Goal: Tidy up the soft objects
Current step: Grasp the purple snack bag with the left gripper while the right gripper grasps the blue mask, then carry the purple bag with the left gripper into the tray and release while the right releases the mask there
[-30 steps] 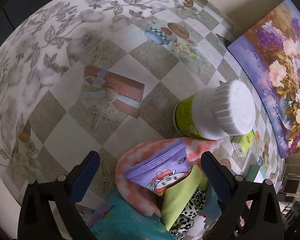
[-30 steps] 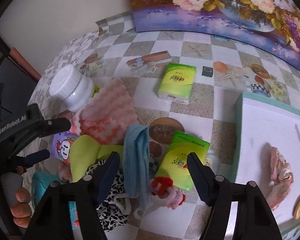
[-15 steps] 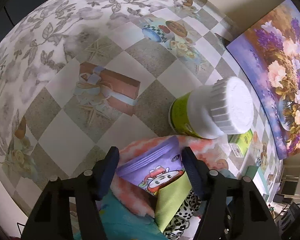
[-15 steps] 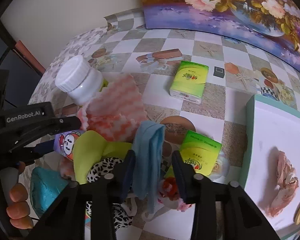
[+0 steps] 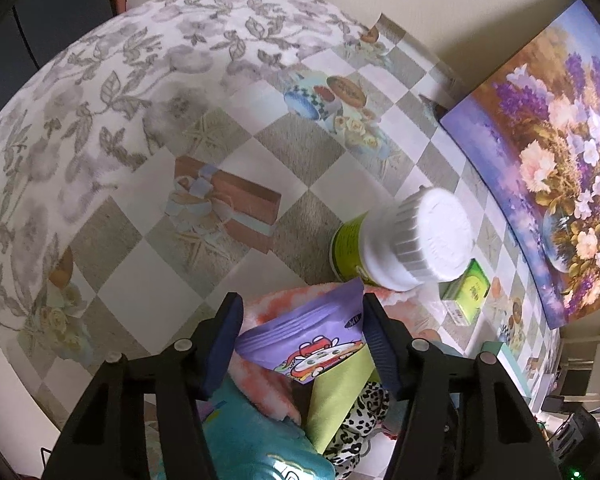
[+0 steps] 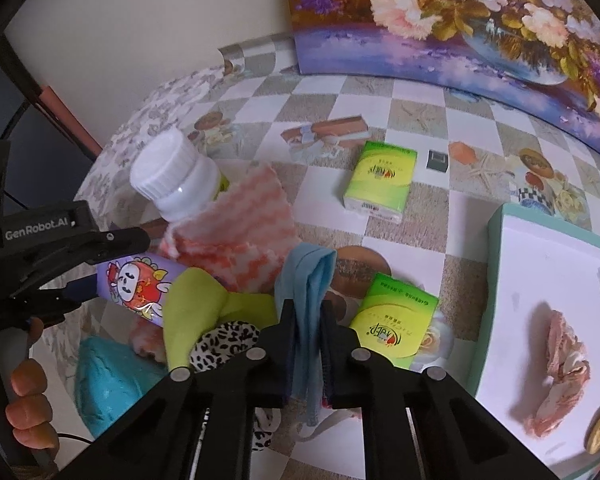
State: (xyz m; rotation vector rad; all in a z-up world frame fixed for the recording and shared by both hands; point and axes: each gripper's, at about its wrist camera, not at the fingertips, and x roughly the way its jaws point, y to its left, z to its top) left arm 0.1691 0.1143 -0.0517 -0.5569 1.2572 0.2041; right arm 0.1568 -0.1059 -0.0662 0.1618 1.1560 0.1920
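Jaws of our right gripper (image 6: 306, 334) have just been closing and now clamp a folded blue cloth (image 6: 309, 280) at six o'clock in the right wrist view. Our left gripper (image 5: 300, 332) has its jaws closing around a purple pouch (image 5: 312, 340); they touch its edges, so we judge it gripped. We see one pink cloth (image 6: 560, 368) lying on the white tray (image 6: 540, 264) at three o'clock. We judge most remains: striped towel (image 6: 240, 232), green cloth (image 6: 196, 304), leopard fabric (image 6: 224, 340) are piled on the counter (image 5: 204, 256).
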